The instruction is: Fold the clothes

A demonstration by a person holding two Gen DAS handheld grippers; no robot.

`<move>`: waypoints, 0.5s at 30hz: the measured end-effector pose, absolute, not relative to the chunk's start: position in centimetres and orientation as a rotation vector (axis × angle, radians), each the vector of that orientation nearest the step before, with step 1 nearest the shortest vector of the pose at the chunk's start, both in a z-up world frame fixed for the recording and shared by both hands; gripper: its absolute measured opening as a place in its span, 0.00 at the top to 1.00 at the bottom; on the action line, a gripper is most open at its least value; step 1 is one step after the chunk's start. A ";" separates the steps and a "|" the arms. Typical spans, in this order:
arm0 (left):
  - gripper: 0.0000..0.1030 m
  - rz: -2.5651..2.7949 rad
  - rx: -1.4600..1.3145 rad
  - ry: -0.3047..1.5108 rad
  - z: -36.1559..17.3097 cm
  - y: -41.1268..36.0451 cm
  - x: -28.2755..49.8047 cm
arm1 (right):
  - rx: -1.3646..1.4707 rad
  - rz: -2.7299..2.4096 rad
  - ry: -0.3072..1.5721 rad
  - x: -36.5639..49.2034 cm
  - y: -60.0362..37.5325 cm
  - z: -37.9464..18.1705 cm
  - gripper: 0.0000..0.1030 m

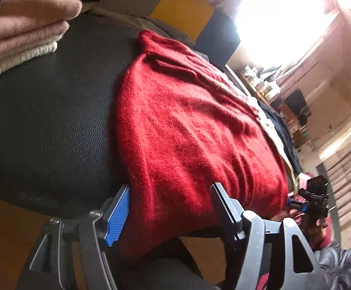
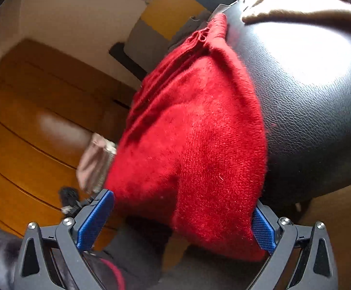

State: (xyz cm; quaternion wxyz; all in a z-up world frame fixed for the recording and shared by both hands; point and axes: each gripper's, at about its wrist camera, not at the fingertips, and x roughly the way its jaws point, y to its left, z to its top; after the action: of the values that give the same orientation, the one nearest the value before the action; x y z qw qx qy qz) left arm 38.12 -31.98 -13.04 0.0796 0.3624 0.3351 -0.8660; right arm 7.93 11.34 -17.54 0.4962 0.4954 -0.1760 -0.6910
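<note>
Both grippers, left gripper (image 1: 170, 207) and right gripper (image 2: 178, 220), stand wide open, each straddling the red sweater's (image 1: 187, 125) overhanging hem without pinching. That hem droops off the black leather seat (image 1: 45, 120), probably so it can be caught and folded.

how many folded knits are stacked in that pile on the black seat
3 visible: two pink fuzzy knits on top, a cream ribbed knit beneath, at the black leather seat's far left; more may be hidden off-frame.

A blown-out window (image 1: 279, 17) in the upper right of the left wrist view floods that corner white. Its glare shines on the black leather seat (image 2: 303, 55). Fisheye bending curves all edges, and the wooden floor (image 2: 30, 120) is motion-blurred.
</note>
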 end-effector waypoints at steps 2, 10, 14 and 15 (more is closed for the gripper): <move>0.42 -2.585 1.132 0.948 -13.1 -31.9 37.7 | 1.216 -1.693 -0.302 8.3 10.1 -17.1 0.00; 0.63 -2.534 1.235 0.729 -12.5 -30.5 36.4 | 1.364 -1.776 -0.187 8.2 10.1 -17.2 0.81; 0.93 -2.510 1.207 0.890 -12.9 -32.5 37.1 | 1.426 -1.753 -0.223 7.7 10.6 -19.5 0.81; 0.93 -2.525 1.206 0.942 -12.8 -32.8 37.2 | 1.429 -1.745 -0.235 7.7 10.6 -19.6 0.81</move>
State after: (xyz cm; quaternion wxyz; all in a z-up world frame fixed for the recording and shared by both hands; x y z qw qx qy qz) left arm 37.25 -32.80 -12.82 0.0942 0.4067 0.3177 -0.8513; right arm 7.70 10.55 -19.59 0.4232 0.5711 -0.0939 -0.6971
